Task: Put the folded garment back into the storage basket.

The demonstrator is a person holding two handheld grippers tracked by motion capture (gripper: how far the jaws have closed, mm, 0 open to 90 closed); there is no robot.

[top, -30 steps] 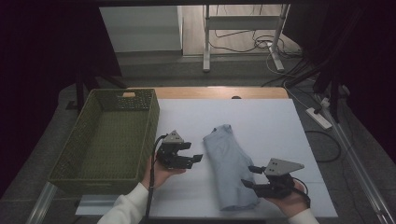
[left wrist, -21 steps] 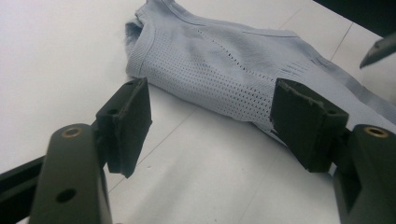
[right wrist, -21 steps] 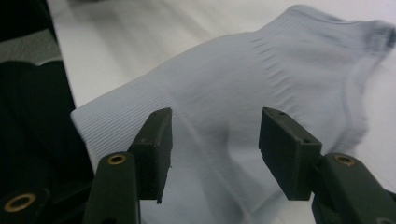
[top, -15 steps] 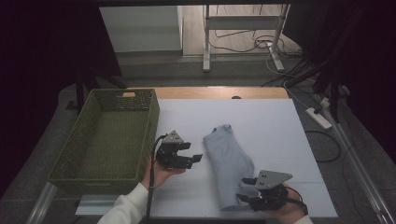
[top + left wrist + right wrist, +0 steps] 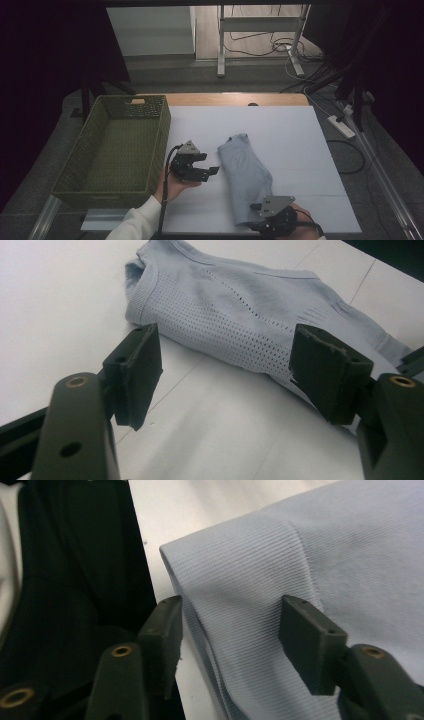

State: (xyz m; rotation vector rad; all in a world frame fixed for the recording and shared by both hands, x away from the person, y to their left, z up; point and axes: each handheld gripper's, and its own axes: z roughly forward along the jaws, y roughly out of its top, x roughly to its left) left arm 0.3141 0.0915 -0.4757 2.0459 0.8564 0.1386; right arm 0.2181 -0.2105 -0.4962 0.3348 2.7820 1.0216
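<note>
Right claw (image 5: 227, 630) straddles the ribbed hem of the folded pale-blue knit garment (image 5: 320, 565).

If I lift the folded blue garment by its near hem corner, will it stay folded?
Probably not. The garment is thin ribbed knit lying in soft folds, so it should drape and unfold. It looks light; the right tongs straddling the hem should lift it easily. Pushed, it would likely bunch on the white table rather than slide whole.

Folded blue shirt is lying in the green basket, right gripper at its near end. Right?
Not quite. The shirt lies on the white table, beside the basket, not in it; the high view shows this. The right gripper is at its near end, as you say.
</note>
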